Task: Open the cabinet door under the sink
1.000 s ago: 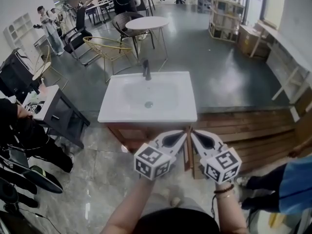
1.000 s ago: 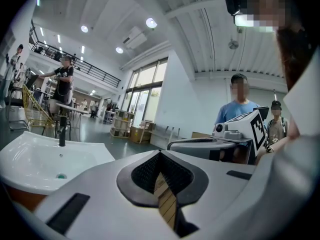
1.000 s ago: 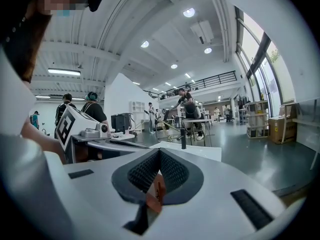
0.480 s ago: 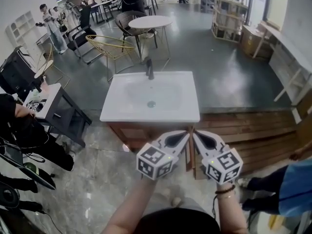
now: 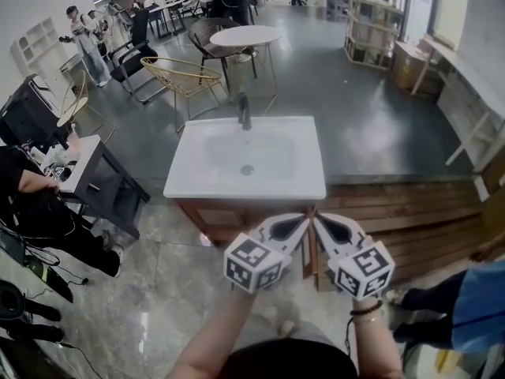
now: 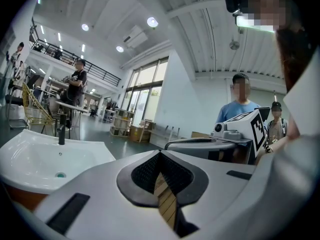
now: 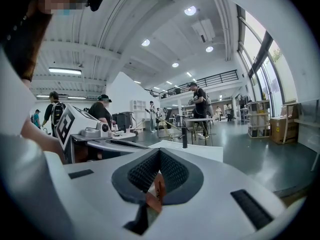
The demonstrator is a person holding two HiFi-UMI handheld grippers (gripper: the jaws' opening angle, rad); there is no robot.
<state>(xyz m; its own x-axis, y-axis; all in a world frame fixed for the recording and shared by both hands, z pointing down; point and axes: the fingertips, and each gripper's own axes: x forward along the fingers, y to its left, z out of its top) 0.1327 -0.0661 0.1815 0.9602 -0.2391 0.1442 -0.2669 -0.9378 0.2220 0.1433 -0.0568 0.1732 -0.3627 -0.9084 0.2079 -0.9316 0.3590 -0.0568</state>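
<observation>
Holding left gripper (image 5: 298, 221) and right gripper (image 5: 318, 221) at sink (image 5: 197, 181) front rim, my jaws pressed together, empty; cabinet door (image 5: 309, 255) under sink between the 2, upright, edge facing me.

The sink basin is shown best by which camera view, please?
The head view: the whole sink basin shows from above. The left gripper view catches part with its drain; the right gripper view only a sliver.

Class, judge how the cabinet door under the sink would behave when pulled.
The door looks like flat wood, so it is probably rigid and fairly heavy, not floppy. Set in the front beneath the sink, it would likely swing open rather than lift free.
</observation>
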